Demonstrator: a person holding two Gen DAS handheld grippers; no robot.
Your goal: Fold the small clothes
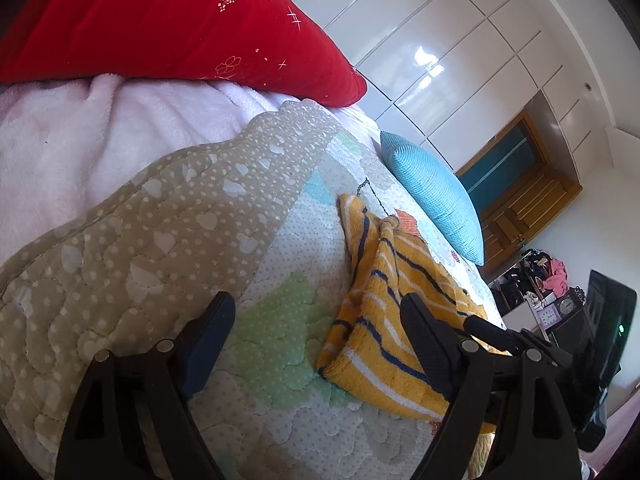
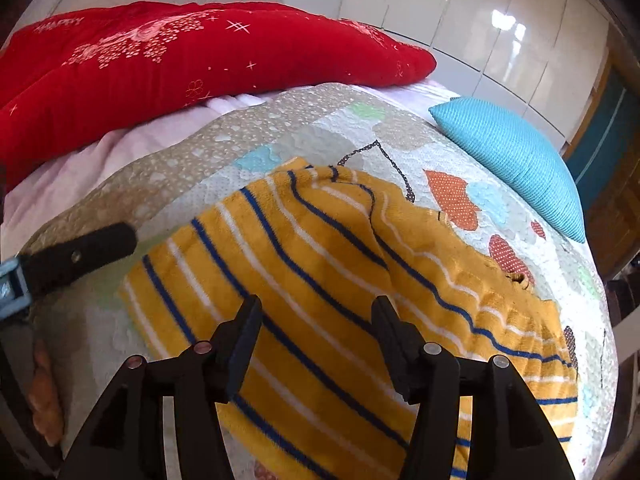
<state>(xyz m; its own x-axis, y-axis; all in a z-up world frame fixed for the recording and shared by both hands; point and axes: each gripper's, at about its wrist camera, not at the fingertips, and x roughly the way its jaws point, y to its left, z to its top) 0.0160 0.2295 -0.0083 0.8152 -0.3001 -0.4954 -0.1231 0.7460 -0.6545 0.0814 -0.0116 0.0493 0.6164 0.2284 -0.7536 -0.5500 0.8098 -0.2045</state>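
Here is the yellow striped garment (image 2: 320, 280), a small knit piece with navy and white stripes, lying on the quilted bedspread (image 2: 328, 140) in the middle of the bed. It is partly folded, with one layer doubled over another and a wavy edge running toward the right side in the right wrist view.

The right gripper (image 2: 316, 316) sits low over the garment with its fingers spread apart, yellow cloth showing in the gap between them, nothing pinched. The left gripper (image 1: 316, 316) has its fingers wide apart too, over the green patch of the bedspread, just beside the garment's near corner; its right finger overlaps the yellow knit in the left wrist view, though whether it touches is hard to tell. In the right wrist view one black finger of the left gripper pokes in from the left edge, close to the garment's left side.

A red pillow (image 2: 200, 60) lies across the head of the bed on a pale pink blanket (image 1: 80, 140). A blue cushion (image 2: 516, 160) rests beyond the garment, toward the glossy white wardrobe (image 1: 440, 40).
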